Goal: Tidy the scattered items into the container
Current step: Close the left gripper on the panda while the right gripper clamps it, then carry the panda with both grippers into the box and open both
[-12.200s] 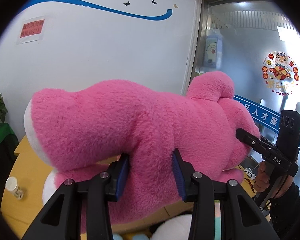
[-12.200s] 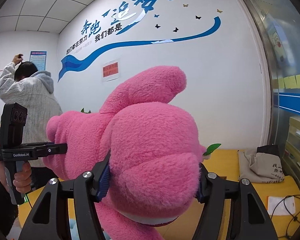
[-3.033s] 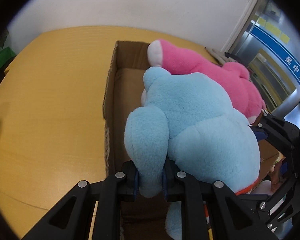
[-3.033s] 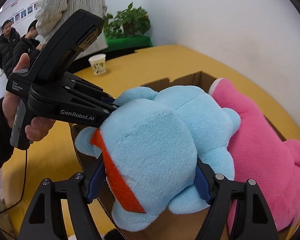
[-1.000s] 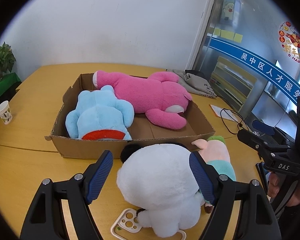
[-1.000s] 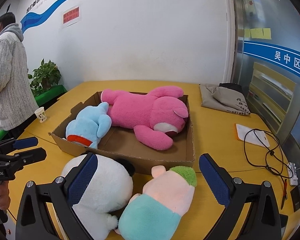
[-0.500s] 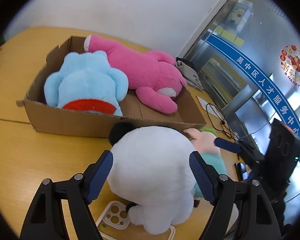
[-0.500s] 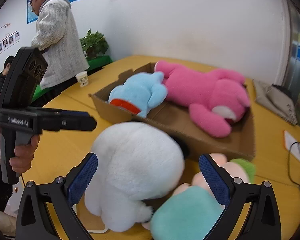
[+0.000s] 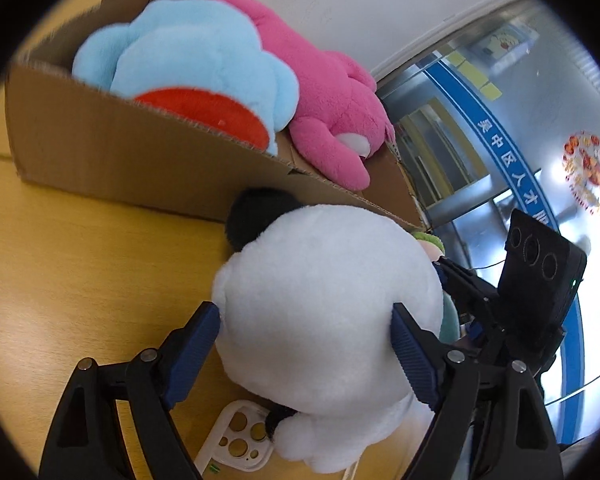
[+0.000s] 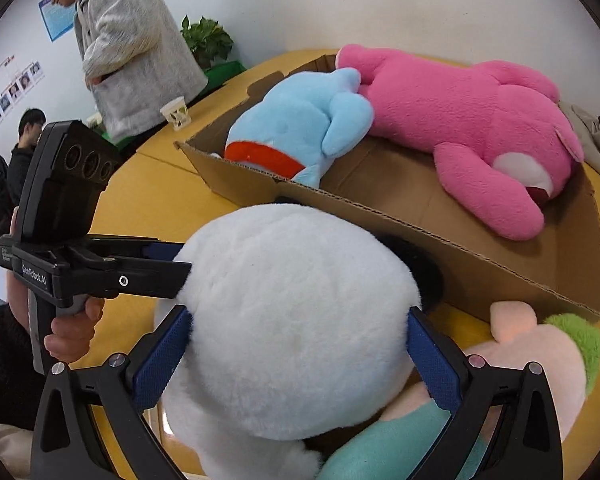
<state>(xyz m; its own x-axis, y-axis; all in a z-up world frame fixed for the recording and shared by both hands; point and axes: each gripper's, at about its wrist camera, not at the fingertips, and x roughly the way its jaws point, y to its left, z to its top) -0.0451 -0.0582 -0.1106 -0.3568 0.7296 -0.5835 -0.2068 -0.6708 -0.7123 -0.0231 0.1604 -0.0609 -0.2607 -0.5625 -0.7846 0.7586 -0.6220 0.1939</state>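
Round white plush toy (image 9: 324, 304) (image 10: 288, 320), before brown cardboard box (image 9: 132, 152) (image 10: 480, 264): left gripper (image 9: 306, 340) and right gripper (image 10: 298, 354) jaws both clasp it.

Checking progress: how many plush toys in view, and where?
4. Blue plush and pink plush lie in the cardboard box; white plush and pastel plush sit on the table before it. More may be hidden.

white plush (image 9: 328, 304) beside cardboard box (image 9: 140, 160)

white plush (image 10: 292, 320) face hidden, phone case (image 9: 236, 446) half covered
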